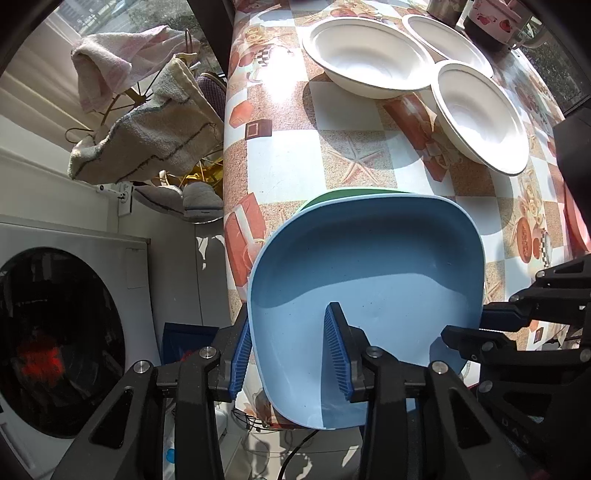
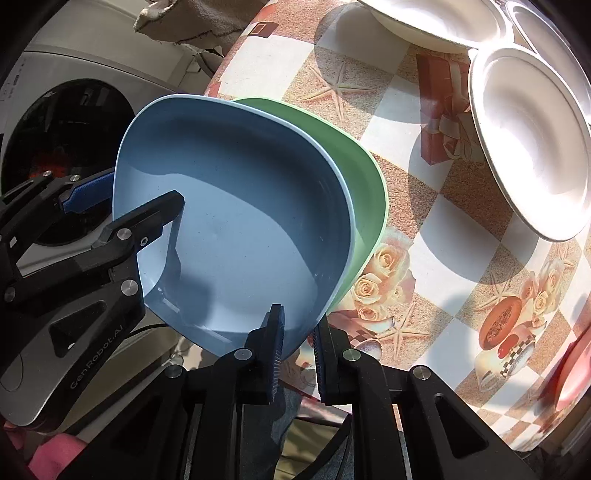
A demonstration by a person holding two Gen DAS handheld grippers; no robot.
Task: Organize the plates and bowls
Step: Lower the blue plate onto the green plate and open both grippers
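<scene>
A blue plate (image 1: 369, 273) lies on a green plate (image 1: 354, 194) at the table's near left edge; both also show in the right wrist view, blue plate (image 2: 240, 206) over green plate (image 2: 354, 162). My left gripper (image 1: 291, 350) straddles the blue plate's left rim, one finger outside, one inside, with a clear gap. My right gripper (image 2: 299, 354) straddles the plate's near-right rim, jaws close around it; it shows in the left wrist view (image 1: 476, 328). Three white bowls (image 1: 365, 55) (image 1: 480, 114) (image 1: 447, 40) stand farther back.
The patterned tablecloth (image 1: 280, 155) covers the table, whose left edge drops off. A washing machine (image 1: 62, 332) and hung towels (image 1: 147, 136) stand left of it. A red plate (image 2: 576, 373) sits at the right edge. Containers (image 1: 491, 18) stand at the back.
</scene>
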